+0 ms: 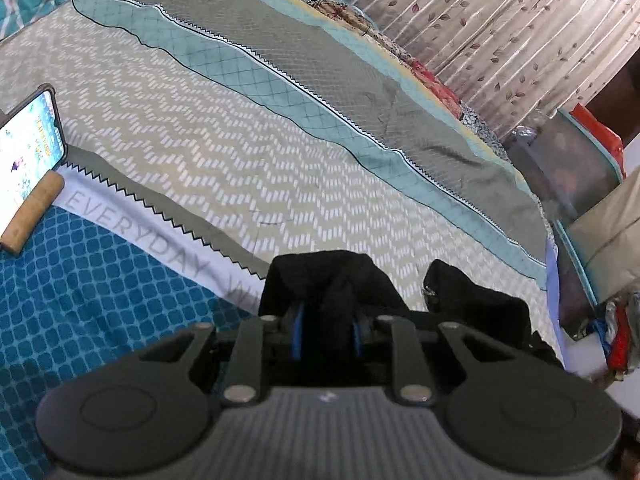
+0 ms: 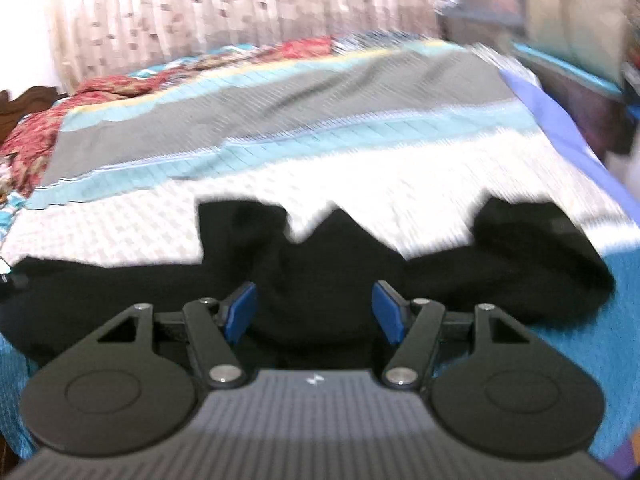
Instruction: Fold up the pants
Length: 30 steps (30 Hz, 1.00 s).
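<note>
The black pants [image 2: 312,276] lie across the near part of the bed in the right wrist view, bunched into humps. My right gripper [image 2: 316,312] stands open, its blue pads [image 2: 240,312] either side of a raised fold of the pants, not pinching it. In the left wrist view my left gripper [image 1: 326,332] is shut on a bunch of the black pants [image 1: 328,284], which covers the fingertips. More of the pants [image 1: 476,300] trails to the right.
The bed has a patterned bedspread [image 1: 240,152] with grey, teal and zigzag bands. A phone [image 1: 28,140] leans on a wooden stand [image 1: 32,216] at the left. A curtain [image 1: 500,20] hangs behind the bed. Storage bags [image 1: 580,168] stand past the bed's right edge.
</note>
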{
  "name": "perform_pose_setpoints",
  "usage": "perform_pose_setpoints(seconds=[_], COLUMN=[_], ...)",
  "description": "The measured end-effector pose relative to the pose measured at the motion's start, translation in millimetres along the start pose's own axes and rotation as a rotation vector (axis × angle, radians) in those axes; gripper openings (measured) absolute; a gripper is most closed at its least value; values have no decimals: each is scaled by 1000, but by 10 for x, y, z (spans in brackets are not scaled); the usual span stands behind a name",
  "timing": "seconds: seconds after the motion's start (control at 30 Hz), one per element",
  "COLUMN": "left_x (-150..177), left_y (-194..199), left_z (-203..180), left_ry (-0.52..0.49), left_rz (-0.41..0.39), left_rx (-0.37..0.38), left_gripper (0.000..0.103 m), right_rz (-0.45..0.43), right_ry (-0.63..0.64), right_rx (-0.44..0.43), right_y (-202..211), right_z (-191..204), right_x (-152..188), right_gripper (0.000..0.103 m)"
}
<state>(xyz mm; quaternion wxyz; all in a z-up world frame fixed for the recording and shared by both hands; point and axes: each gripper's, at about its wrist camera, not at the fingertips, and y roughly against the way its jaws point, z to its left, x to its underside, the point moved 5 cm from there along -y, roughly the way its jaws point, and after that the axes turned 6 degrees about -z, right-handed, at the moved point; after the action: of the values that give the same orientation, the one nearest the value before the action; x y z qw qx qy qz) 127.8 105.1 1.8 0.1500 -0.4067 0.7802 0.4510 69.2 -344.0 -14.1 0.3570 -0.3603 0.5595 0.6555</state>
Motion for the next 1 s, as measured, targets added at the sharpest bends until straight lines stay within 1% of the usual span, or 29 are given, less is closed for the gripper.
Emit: perform_pose_setpoints(seconds=[0.07, 0.13, 0.17, 0.2, 0.23, 0.27, 0.3, 0.33, 0.37, 0.4, 0.47, 0.5, 0.57, 0.6, 0.67, 0.73, 0.8, 0.83, 0.87, 0.9, 0.93, 1.0], left_x=[-15, -26, -41, -60, -92, -133, -181, -239, -315, -398, -597, -705, -903, -975, -1093, -1163, -1160, -1139, -1103, -1058, -998, -891], left_y=[-3, 16, 26, 35, 44, 48, 49, 43, 36, 36, 51, 53, 20, -17, -150, -318, -545, -681, -819, -945, -1058, -1166], left_z=[7, 14, 6, -6, -27, -49, -78, -106, -137, -171, -229, -236, -206, -183, -129, -28, 135, 216, 291, 360, 416, 488], left_ry=[17, 20, 20, 17, 12, 5, -2, -8, -16, -26, -44, -39, -7, 6, 19, 45, 99, 126, 148, 160, 169, 195], left_rz=[-3, -5, -6, -9, -14, -20, -27, -33, -40, -54, -104, -131, -175, -190, -211, -215, -192, -169, -142, -108, -72, -31], left_rx=[9, 17, 20, 22, 21, 20, 19, 18, 19, 21, 21, 19, 19, 14, -21, -53, -97, -125, -158, -189, -220, -265], left_gripper=[20, 20, 20, 20, 20, 20, 20, 20, 20, 19, 19, 19, 19, 19, 19, 19, 19, 19, 20, 25, 30, 41], right_rz=[13, 36, 53, 78, 109, 146, 181, 216, 197, 142, 13, -66, -204, -252, -303, -328, -331, -308, -275, -229, -183, -100], right_ry=[38, 89, 130, 183, 236, 290, 336, 356, 329, 283, 146, 69, -62, -123, -219, -290, -392, -457, -515, -569, -614, -679], right_rx=[-43, -103, -122, -125, -113, -95, -79, -71, -60, -49, -30, -7, 48, 79, 147, 226, 304, 351, 396, 447, 491, 531], right_y=[-259, -540, -700, -880, -1074, -1274, -1446, -1592, -1652, -1653, -1515, -1391, -1114, -1001, -849, -774, -740, -756, -793, -830, -857, -889], right_z=[117, 244, 298, 341, 352, 340, 318, 264, 157, 62, -209, -361, -720, -912, -1289, -1633, -1983, -2182, -2345, -2512, -2632, -2825], right_x=[-108, -208, -248, -274, -290, -306, -328, -392, -540, -758, -1253, -1502, -1880, -2002, -2106, -2078, -1908, -1764, -1609, -1421, -1234, -911], right_gripper=[72, 74, 79, 82, 82, 72, 18, 10, 12, 11, 11, 11, 11, 12, 12, 12, 12, 12, 16, 19, 20, 20])
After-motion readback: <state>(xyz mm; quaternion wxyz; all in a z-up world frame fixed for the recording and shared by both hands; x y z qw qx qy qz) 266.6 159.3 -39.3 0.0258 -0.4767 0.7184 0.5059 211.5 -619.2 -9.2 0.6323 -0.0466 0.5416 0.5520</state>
